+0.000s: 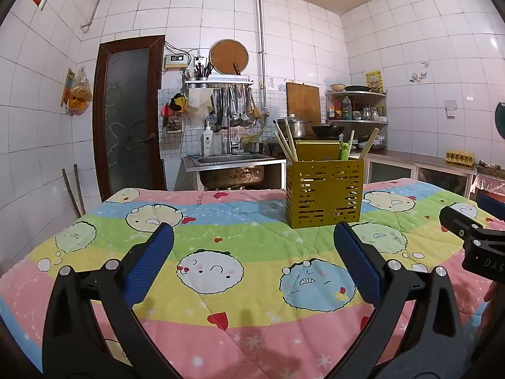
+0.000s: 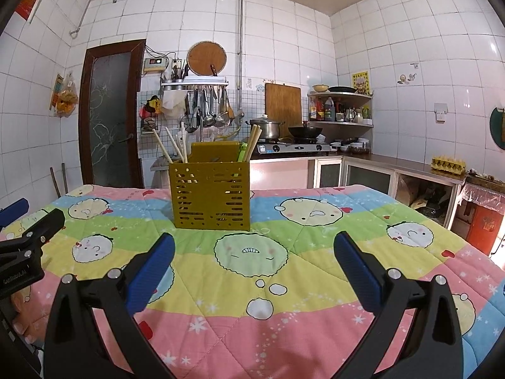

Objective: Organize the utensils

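Door: a dark wooden door [image 1: 129, 113] with frosted glass stands at the far left of the tiled wall.
Sink: a steel sink [image 1: 233, 161] sits against the far wall right of the door, with ladles hanging from a rack [image 1: 221, 83] above it.
Left claw: the left claw [image 1: 252, 262] hovers low over the near left of the table, its blue pads [image 1: 151, 262] spread wide apart and nothing between them.
Table: the table [image 1: 240, 246] is covered by a quilt in pink, blue, green and yellow bands with round cartoon faces.
Utensil holder: a mustard-yellow slotted utensil holder [image 1: 323, 192] stands upright on the far middle of the table, well apart from both claws.
Chopsticks: pale chopsticks [image 1: 285, 140] lean out of the holder's left side, and more [image 1: 369, 143] lean from its right side beside a green utensil [image 1: 345, 151].
Right claw: the right claw [image 2: 254, 263] is held low over the near right of the table, its blue pads [image 2: 358, 271] likewise wide apart and gripping nothing; it sits just right of the left claw.
Stove: a pot [image 2: 266, 128] and a black wok [image 2: 304, 131] rest on the stove [image 2: 293, 147] beyond the holder.
Corner shelf: bottles [image 2: 325, 109] crowd the far right corner shelf.
Egg tray: a yellow egg tray [image 2: 448, 165] lies on the right-hand counter.
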